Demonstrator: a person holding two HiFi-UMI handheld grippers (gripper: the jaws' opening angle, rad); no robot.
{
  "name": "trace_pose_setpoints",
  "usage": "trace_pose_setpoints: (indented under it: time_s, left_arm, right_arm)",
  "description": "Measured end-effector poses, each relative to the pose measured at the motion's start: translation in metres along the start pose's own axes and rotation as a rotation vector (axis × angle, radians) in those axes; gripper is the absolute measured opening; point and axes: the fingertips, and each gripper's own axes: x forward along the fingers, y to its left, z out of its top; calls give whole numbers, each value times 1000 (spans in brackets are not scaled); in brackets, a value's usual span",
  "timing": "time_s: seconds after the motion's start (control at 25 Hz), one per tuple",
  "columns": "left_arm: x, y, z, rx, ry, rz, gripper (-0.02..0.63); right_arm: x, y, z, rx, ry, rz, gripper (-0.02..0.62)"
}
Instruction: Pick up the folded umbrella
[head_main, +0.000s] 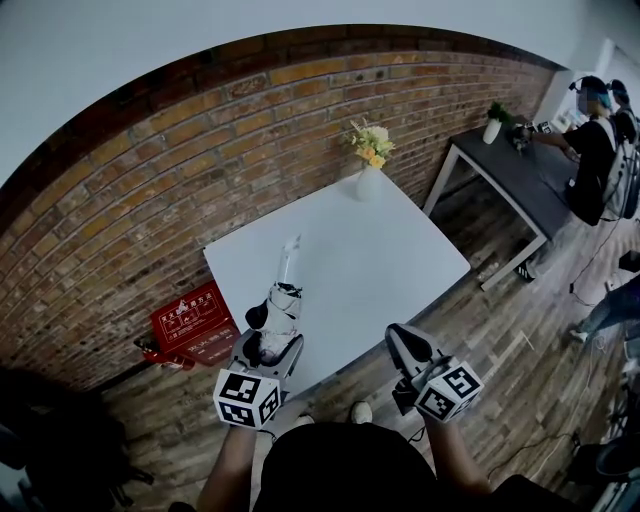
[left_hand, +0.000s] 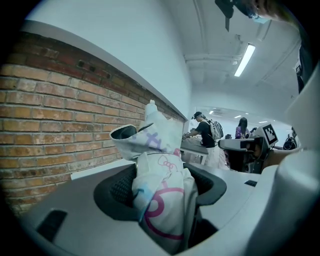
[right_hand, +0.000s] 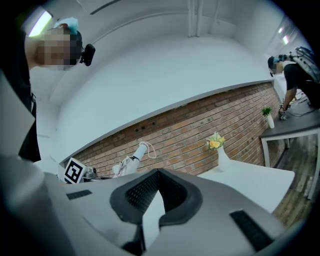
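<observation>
In the lower centre, the left claw (head_main: 270, 340) is clamped on the folded umbrella (head_main: 284, 290), held above the white surface (head_main: 380, 250). The right claw (head_main: 404, 342), lower right, is closed and empty.

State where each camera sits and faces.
Head view: person's head, steeply down at the white table; forearms, left gripper, right gripper show.
Left gripper view: on that gripper, along jaws clamped on the folded umbrella, toward the brick wall.
Right gripper view: on that gripper, past shut, empty jaws toward the flower vase.
Shared: head and right gripper views both show umbrella, vase, table.
</observation>
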Motion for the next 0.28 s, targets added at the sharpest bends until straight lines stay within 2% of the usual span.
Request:
trace_pose_setpoints:
  time_s: [0.28]
  left_arm:
    - [2, -1, -1, -25, -7, 8, 284]
  right_arm:
    - [-3, -8, 1, 3, 7, 7, 21]
